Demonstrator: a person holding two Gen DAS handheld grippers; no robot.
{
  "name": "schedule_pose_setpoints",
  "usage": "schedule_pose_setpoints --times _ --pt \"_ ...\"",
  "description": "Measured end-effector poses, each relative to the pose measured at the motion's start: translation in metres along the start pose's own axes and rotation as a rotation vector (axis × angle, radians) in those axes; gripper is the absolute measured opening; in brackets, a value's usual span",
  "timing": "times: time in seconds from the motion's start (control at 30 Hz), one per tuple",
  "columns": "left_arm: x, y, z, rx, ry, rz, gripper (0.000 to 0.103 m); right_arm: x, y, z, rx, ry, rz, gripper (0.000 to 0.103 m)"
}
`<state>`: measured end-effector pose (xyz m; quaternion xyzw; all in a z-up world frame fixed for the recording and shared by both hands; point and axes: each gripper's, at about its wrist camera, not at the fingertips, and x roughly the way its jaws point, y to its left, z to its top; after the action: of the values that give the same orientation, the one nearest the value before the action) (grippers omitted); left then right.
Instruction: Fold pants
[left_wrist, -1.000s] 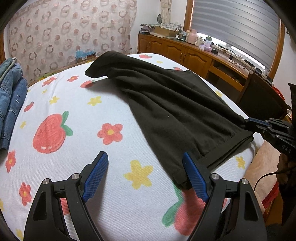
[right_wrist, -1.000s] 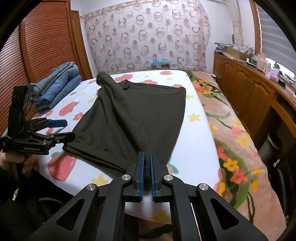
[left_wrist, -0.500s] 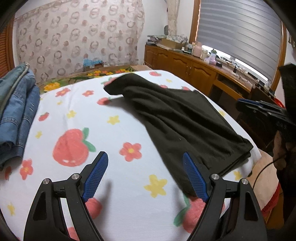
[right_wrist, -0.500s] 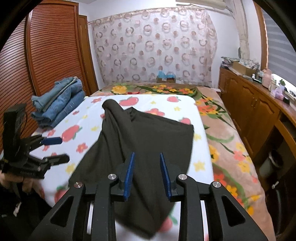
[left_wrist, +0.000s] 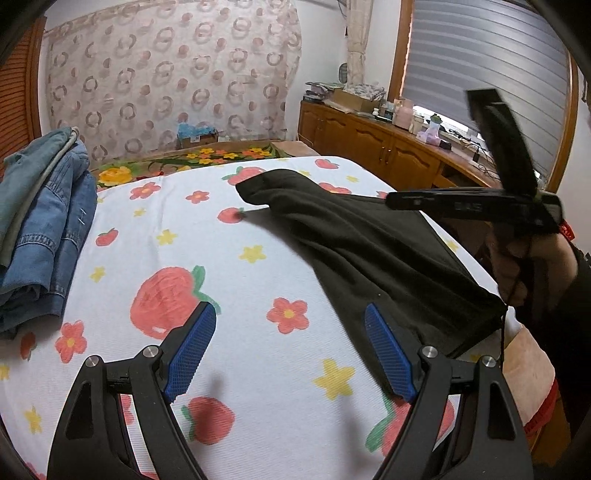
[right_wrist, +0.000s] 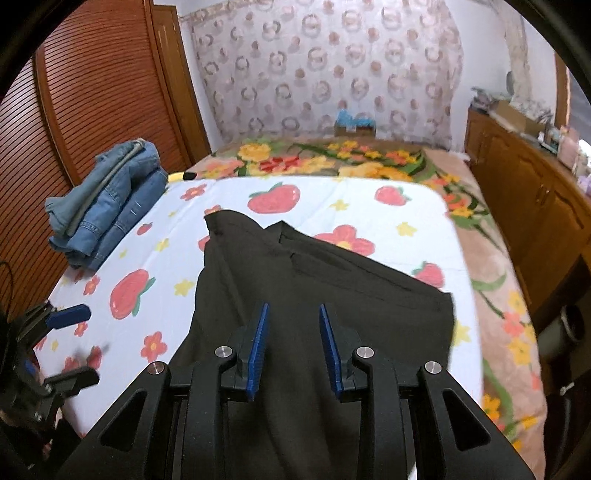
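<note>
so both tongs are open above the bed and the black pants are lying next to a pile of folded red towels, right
Almost. The pile is blue denim clothes, not red towels; the right wrist view shows it at the bed's left edge, apart from the black pants. The rest stands: the left tongs and right tongs are both open above the bed.

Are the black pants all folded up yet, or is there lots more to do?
Partly. The black pants look folded lengthwise once, lying flat on the strawberry sheet. Nothing is in hand: the left gripper and right gripper both hover with open jaws, holding no cloth. What seems left is folding the long shape shorter. The blue jeans sit stacked at the bed's side.
</note>
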<state>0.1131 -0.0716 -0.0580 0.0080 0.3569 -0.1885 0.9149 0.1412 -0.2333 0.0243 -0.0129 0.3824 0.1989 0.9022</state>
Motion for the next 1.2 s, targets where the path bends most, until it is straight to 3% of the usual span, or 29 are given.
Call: schedule_pose_setpoints --times 0.17,0.67,0.7,0.73,0.83,1.03,1.2 --pt "0.002 0.003 -0.002 -0.008 0.006 0.004 0.084 0.017 -0.004 0.008 0.0 0.063 0.005 0.029" --pt "0.004 0.007 -0.007 -0.017 0.012 0.007 0.084 0.05 -0.005 0.023 0.045 0.131 0.086 0.029" --pt "0.004 0.008 -0.007 -0.018 0.013 0.009 0.084 0.051 -0.005 0.022 0.047 0.13 0.096 0.026" --pt "0.004 0.008 -0.009 -0.019 0.013 0.009 0.084 0.051 -0.003 0.023 0.044 0.128 0.106 0.013" --pt "0.003 0.012 -0.011 -0.03 0.012 0.005 0.084 0.047 0.004 0.022 0.023 0.11 0.105 0.005" --pt "0.001 0.015 -0.013 -0.037 0.012 0.014 0.084 0.023 0.032 0.019 -0.029 0.01 0.161 0.003" --pt "-0.006 0.021 -0.014 -0.05 0.002 0.025 0.084 0.019 0.059 0.004 -0.104 0.012 0.197 0.003"
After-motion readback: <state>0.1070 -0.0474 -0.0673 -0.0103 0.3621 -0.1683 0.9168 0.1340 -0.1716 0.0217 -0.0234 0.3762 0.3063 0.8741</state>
